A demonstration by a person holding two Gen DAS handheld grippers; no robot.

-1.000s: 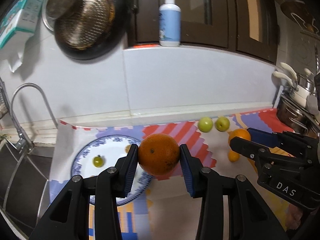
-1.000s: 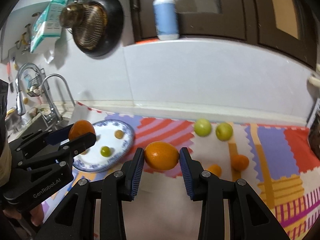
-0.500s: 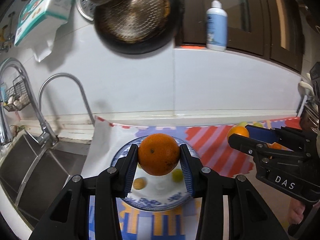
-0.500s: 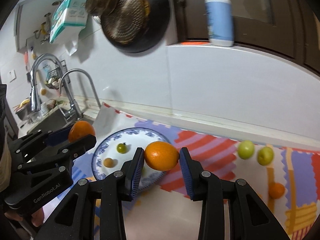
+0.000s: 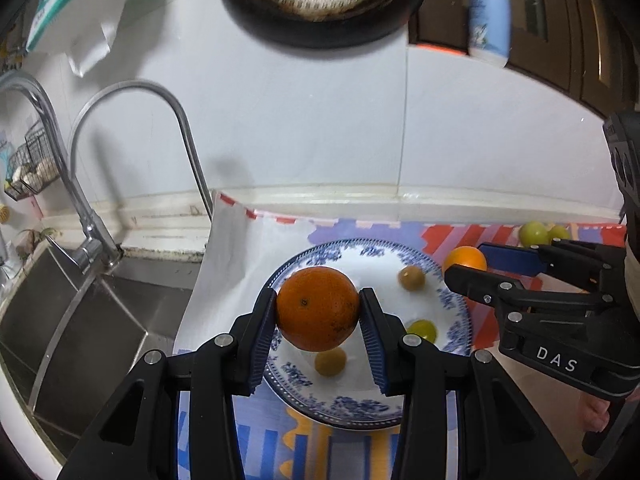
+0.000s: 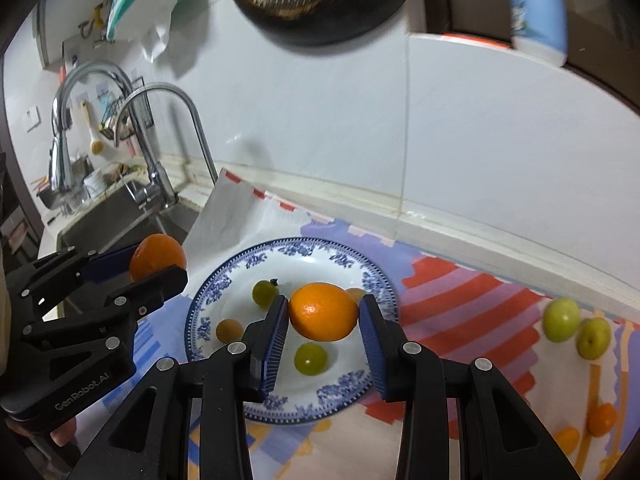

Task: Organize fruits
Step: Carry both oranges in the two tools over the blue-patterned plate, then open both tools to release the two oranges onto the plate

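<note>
My left gripper (image 5: 319, 312) is shut on a large orange (image 5: 318, 309) and holds it above the left part of the blue-patterned white plate (image 5: 360, 408). My right gripper (image 6: 323, 314) is shut on a smaller orange (image 6: 323, 311) above the plate (image 6: 224, 292), which holds several small yellow-green fruits (image 6: 310, 358). The left gripper also shows in the right wrist view (image 6: 160, 264), and the right gripper in the left wrist view (image 5: 466, 264).
A sink (image 5: 80, 320) with a tall tap (image 5: 132, 92) lies left of the plate. Two green fruits (image 6: 576, 326) and two small orange ones (image 6: 600, 420) lie on the colourful mat (image 6: 460, 300) to the right. A pan (image 5: 320, 0) hangs on the wall.
Both grippers have moved left with their oranges, from the mat's middle to above the plate. The sink has come into view.
</note>
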